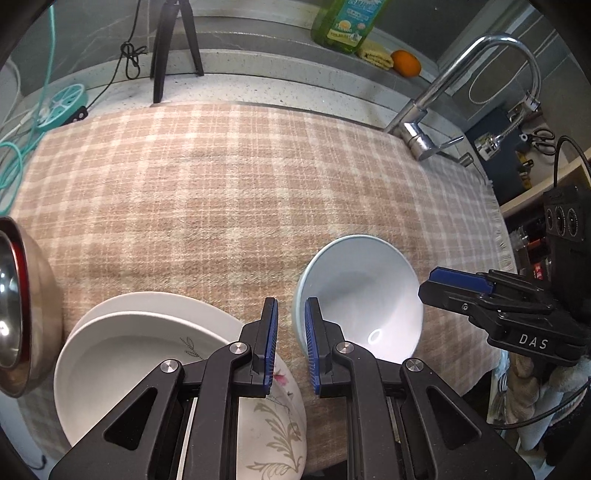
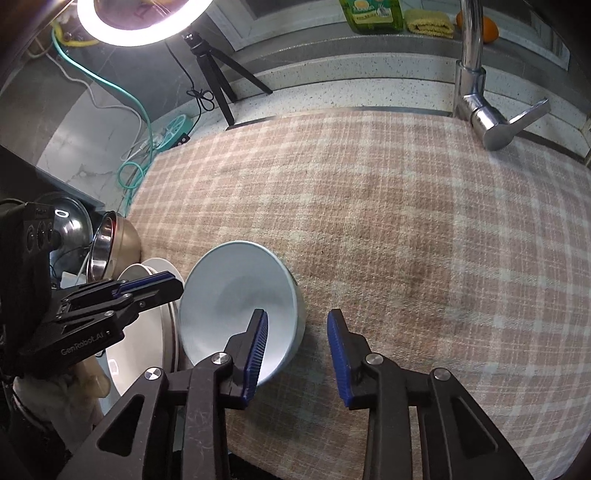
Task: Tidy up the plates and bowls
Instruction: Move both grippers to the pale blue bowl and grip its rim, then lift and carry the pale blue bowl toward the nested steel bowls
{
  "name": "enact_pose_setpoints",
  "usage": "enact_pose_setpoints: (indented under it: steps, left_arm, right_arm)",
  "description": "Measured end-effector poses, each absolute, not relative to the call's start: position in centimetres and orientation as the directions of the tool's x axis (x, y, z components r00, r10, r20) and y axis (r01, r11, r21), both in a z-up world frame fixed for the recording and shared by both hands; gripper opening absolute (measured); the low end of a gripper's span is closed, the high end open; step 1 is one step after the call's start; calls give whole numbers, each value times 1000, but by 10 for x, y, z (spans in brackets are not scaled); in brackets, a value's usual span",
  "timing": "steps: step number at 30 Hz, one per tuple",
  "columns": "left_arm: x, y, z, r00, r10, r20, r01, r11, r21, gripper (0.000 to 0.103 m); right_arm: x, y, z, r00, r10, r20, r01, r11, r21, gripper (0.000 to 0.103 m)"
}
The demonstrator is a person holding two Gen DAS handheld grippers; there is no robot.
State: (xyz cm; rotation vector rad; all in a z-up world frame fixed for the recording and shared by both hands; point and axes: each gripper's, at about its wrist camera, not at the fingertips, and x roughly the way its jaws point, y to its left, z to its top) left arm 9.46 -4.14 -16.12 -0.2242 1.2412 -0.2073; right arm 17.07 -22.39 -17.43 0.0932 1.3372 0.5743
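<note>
A pale blue bowl (image 1: pixel 364 295) (image 2: pixel 236 299) lies tilted on the checked cloth (image 1: pixel 236 184) near the front edge. Two stacked white plates (image 1: pixel 147 354), the upper one with a flower print, lie left of it. My left gripper (image 1: pixel 291 343) hovers between the plates and the bowl, its jaws a narrow gap apart and holding nothing. My right gripper (image 2: pixel 297 354) is open; its left finger (image 2: pixel 255 350) is over the bowl's inside and its right finger is outside the rim. It shows in the left wrist view (image 1: pixel 480 291) beside the bowl. The plates show in the right wrist view (image 2: pixel 155 325) too.
A steel bowl with a red rim (image 1: pixel 18 306) (image 2: pixel 110 243) stands at the left edge. A faucet (image 1: pixel 443 122) (image 2: pixel 476 92) rises at the back right. A tripod (image 1: pixel 173 44), a green bottle (image 1: pixel 347 22), an orange (image 1: pixel 406 62) and cables lie along the back.
</note>
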Motion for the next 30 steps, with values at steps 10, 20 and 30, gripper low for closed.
enact_pose_setpoints:
  steps: [10, 20, 30]
  left_arm:
    - [100, -48, -172, 273, -280, -921, 50, 960, -276, 13]
    - [100, -49, -176, 258, -286, -923, 62, 958, -280, 12]
    - [99, -51, -176, 259, -294, -920, 73, 956, -284, 9]
  right_arm:
    - [169, -222, -185, 83, 451, -889, -330, 854, 402, 20]
    - [169, -219, -192, 59, 458, -887, -313, 852, 419, 10]
    - [168, -216, -192, 67, 456, -887, -293, 859, 419, 9]
